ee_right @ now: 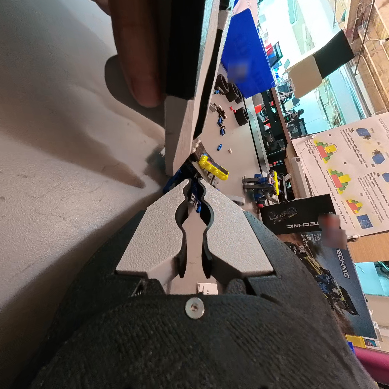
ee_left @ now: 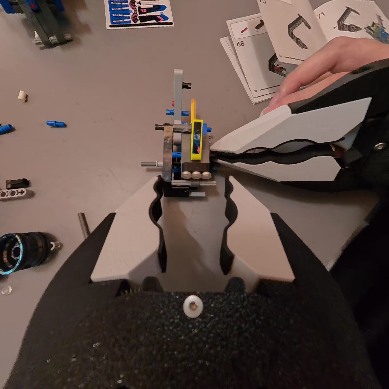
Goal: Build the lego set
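Two grippers meet at a small brick assembly [ee_left: 185, 155] on the grey table [ee_left: 94, 69]. The left gripper [ee_left: 192, 185] gapes wide, its tips flanking the model's base without pressing. From its right, the right gripper [ee_left: 212, 155] is pinched shut against the model's side. Beyond lie an instruction booklet [ee_left: 263, 52] and a sticker sheet [ee_left: 139, 12].

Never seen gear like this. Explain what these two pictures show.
A person holds two hand-held grasping tools, each with a camera looking along its two fingers. One picture is from the left tool, the other from the right tool, which also shows in the left picture with the person's hand on it. On the grey table are a small toy-brick model with a yellow beam, an instruction booklet, a sticker sheet, a black wheel and loose blue pins. The left tool is open, straddling the model's base without gripping. The right tool is closed, tips at the model's side; whether it pinches a part is unclear.
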`<state>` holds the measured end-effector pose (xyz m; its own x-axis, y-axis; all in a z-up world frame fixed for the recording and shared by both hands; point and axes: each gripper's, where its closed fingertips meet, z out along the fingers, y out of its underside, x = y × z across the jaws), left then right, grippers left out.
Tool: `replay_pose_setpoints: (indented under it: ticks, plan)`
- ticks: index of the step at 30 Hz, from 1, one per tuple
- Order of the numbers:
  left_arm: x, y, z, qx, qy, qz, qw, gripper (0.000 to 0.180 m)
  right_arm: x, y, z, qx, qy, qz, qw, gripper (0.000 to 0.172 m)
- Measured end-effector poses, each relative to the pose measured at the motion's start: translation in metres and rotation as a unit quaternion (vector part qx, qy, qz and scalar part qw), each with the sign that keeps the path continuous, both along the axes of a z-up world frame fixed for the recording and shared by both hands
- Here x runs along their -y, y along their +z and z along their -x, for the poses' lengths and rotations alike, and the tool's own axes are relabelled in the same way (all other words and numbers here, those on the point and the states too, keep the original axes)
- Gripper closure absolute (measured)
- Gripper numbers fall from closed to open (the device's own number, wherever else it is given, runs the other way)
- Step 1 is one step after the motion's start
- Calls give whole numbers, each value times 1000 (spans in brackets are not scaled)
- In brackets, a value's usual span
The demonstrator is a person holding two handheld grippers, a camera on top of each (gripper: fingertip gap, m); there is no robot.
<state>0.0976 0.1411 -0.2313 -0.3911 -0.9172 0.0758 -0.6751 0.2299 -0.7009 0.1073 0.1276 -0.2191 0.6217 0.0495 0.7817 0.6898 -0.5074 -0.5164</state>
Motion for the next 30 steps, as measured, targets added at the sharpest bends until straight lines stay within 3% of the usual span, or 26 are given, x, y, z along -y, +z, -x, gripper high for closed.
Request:
replay_pose_setpoints:
  ticks: [2, 14, 24, 30]
  plan:
    - [-2, 1, -2, 10, 8, -15, 1000, 133, 0, 0, 0, 1, 0, 0, 1000, 171]
    - [1, 0, 3, 20, -3, -21, 1000, 125, 1, 2, -3, 28, -6, -2, 1000, 166]
    - [-4, 11, 11, 34, -40, 35, 998, 124, -1, 6, 6, 83, 14, -2, 996, 162]
    - [-20, 19, 10, 57, -71, 67, 994, 130, 4, 11, 1, 92, -13, -17, 996, 162]
